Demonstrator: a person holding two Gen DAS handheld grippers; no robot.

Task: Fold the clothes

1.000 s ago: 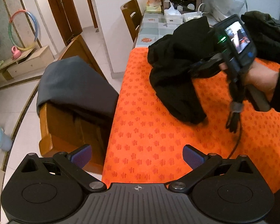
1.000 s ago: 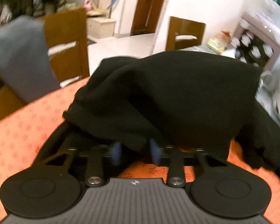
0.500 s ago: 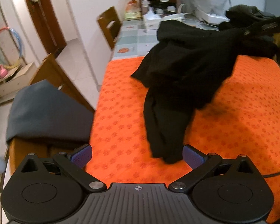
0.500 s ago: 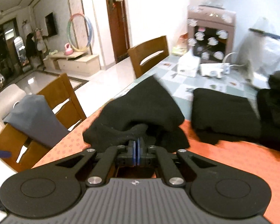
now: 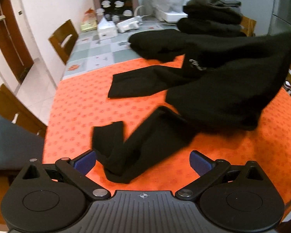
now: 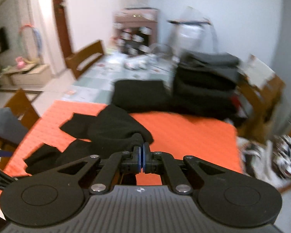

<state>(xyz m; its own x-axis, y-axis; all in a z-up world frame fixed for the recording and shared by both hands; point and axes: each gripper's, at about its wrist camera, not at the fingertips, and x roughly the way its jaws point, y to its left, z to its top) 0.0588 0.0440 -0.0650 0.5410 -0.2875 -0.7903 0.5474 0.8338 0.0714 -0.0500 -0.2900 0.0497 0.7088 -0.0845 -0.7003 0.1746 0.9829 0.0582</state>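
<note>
A black long-sleeved garment [image 5: 219, 89] hangs stretched over the orange tablecloth [image 5: 77, 104], lifted toward the upper right, with its sleeves trailing on the cloth. One sleeve end [image 5: 116, 155] lies between the fingers of my left gripper [image 5: 142, 161], which stands open just above the table's near edge. In the right wrist view my right gripper [image 6: 141, 158] is shut on a bunched fold of the same black garment [image 6: 114, 130], held up above the orange tablecloth [image 6: 188, 134].
Folded dark clothes are stacked at the table's far side [image 5: 209, 21], with another folded black piece [image 6: 139, 95] beside them. Wooden chairs [image 5: 64, 38] stand along the left; one carries a grey cloth [image 5: 9, 147]. Boxes and a white appliance [image 5: 130, 24] sit at the back.
My right gripper has risen and swung to the right with the garment, spreading it across the table. The left gripper has moved in toward the trailing sleeve.
</note>
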